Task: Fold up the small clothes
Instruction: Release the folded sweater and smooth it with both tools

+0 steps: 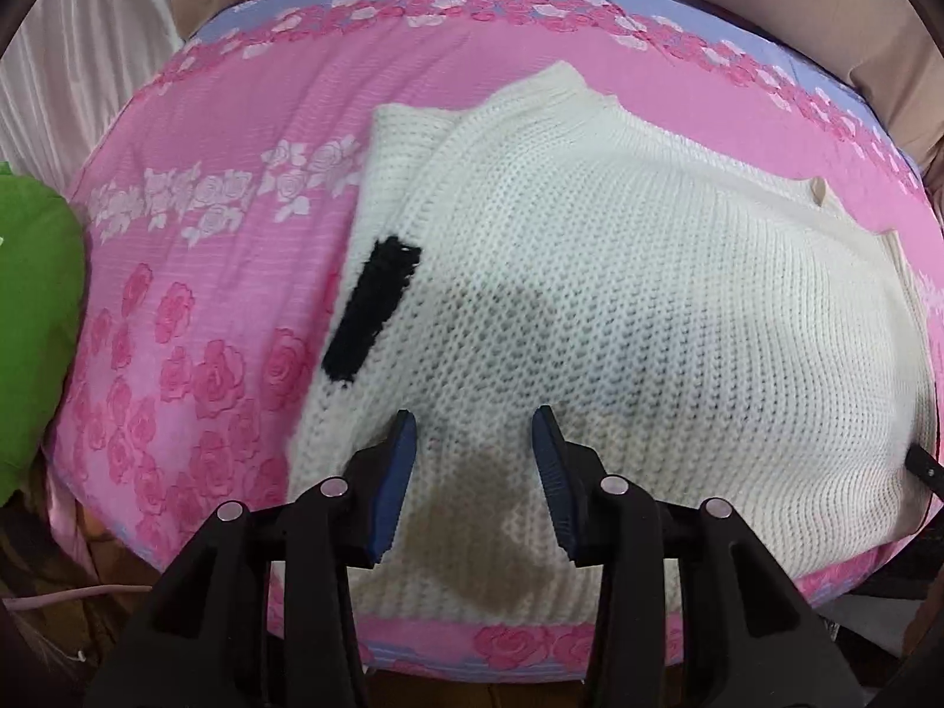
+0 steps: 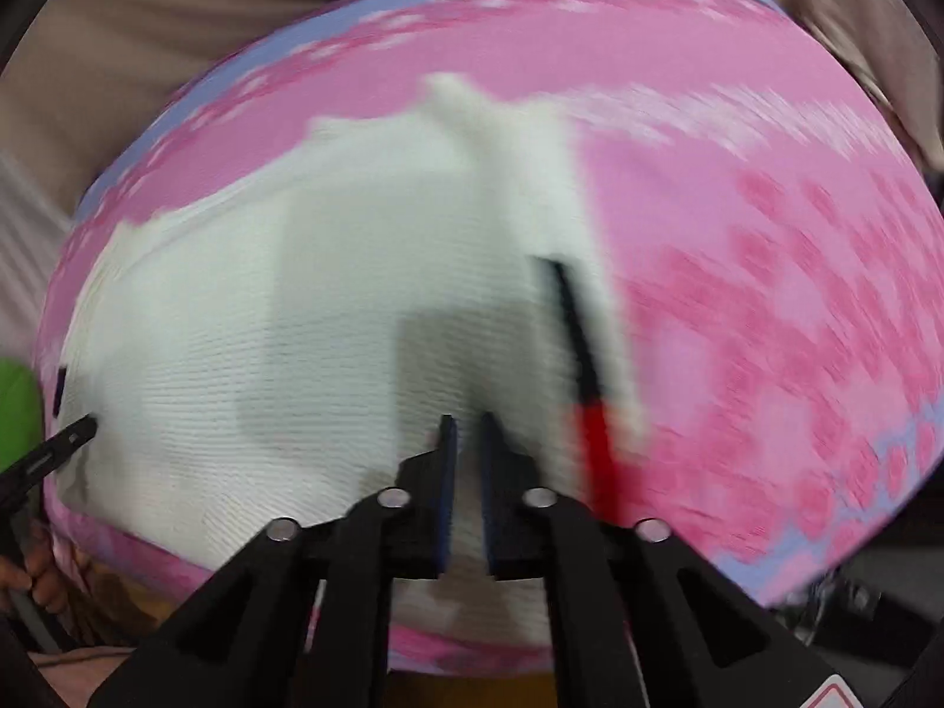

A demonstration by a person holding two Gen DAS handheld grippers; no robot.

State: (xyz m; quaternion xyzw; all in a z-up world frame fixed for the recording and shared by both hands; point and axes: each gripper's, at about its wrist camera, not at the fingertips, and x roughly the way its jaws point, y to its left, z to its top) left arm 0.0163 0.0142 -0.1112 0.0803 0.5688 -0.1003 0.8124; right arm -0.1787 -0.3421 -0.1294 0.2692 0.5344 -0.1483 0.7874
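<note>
The sweater (image 1: 619, 307) is chunky cream knit — coarse, open-stitched, matt — with a black yarn patch (image 1: 371, 310) of the same rough weave; the sheet (image 1: 224, 135) under it is thin pink printed cloth, finely ribbed and dull. The left gripper (image 1: 475, 430) looks like matt black plastic with blue ridged pads (image 1: 392, 489) and shiny metal pins; a green cushion (image 1: 35, 318) is smooth cloth.

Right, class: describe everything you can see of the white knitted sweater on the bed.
The white knitted sweater is chunky cream yarn, lying spread flat on the pink rose-print bedsheet. A black knitted bar sits near one edge; the right wrist view shows a black-and-red stripe. A brownish patch marks the near hem. No jaws visibly grip it.
</note>
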